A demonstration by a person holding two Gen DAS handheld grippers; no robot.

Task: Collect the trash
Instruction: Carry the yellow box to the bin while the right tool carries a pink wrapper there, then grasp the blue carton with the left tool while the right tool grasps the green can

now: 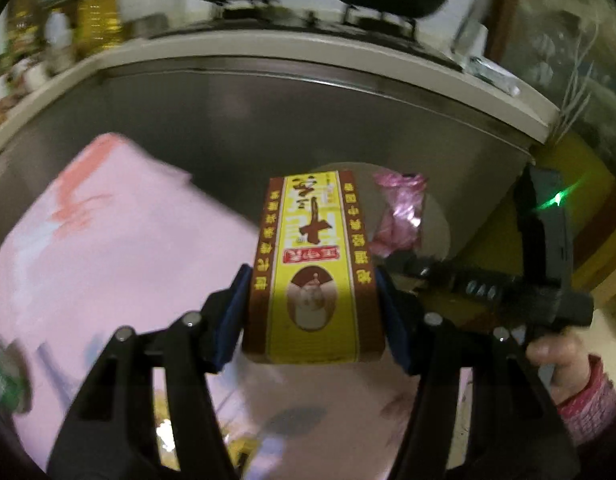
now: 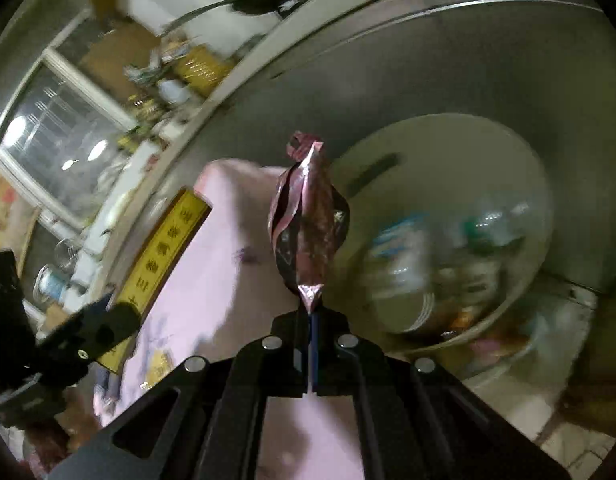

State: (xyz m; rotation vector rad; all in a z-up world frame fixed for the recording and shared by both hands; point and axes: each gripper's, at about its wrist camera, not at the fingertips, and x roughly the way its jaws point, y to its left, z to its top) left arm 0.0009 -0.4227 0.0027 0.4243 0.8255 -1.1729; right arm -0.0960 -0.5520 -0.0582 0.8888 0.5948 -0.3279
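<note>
- The left claw (image 1: 314, 312) is clamped across the sides of a yellow-and-brown carton (image 1: 314, 264), held in the air above the pink cloth (image 1: 120, 240).
- The right claw (image 2: 311, 344) is pinched fully closed on the tail of a pink foil wrapper (image 2: 308, 224), which stands up from its tips.
- Both pieces look to be in transit to the round trash bin (image 2: 448, 152), which already holds litter.
- Next move, as I judge it: bring each claw over the bin's mouth and open the jaws.
</note>
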